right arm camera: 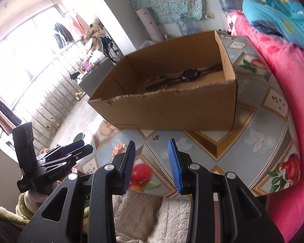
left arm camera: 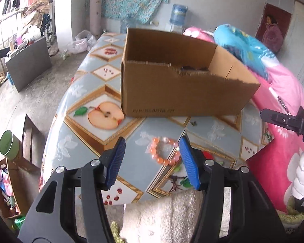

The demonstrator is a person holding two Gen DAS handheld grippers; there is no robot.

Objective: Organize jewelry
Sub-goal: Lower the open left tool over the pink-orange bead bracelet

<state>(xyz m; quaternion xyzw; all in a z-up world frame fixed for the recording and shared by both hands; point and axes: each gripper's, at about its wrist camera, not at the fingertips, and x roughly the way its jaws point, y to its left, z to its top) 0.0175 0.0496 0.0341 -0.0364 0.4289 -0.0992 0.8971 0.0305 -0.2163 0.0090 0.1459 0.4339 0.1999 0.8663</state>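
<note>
Both claws released, bracelet on the table.
My left gripper [left arm camera: 153, 155] hovers spread over the orange bead bracelet [left arm camera: 165, 150]; my right gripper [right arm camera: 152, 160] gapes, holding nothing. Beyond, the cardboard box [right arm camera: 172, 109] holds 1 dark watch [right arm camera: 187, 75].

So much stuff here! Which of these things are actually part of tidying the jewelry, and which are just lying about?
Part of the job:
- orange bead bracelet on the table
- cardboard box
- dark wristwatch already in the box
- small dark trinket near the box; too small to tell what it is

Just lying about:
- pink blanket
- blue bundle
- water jug
- green cup
</note>
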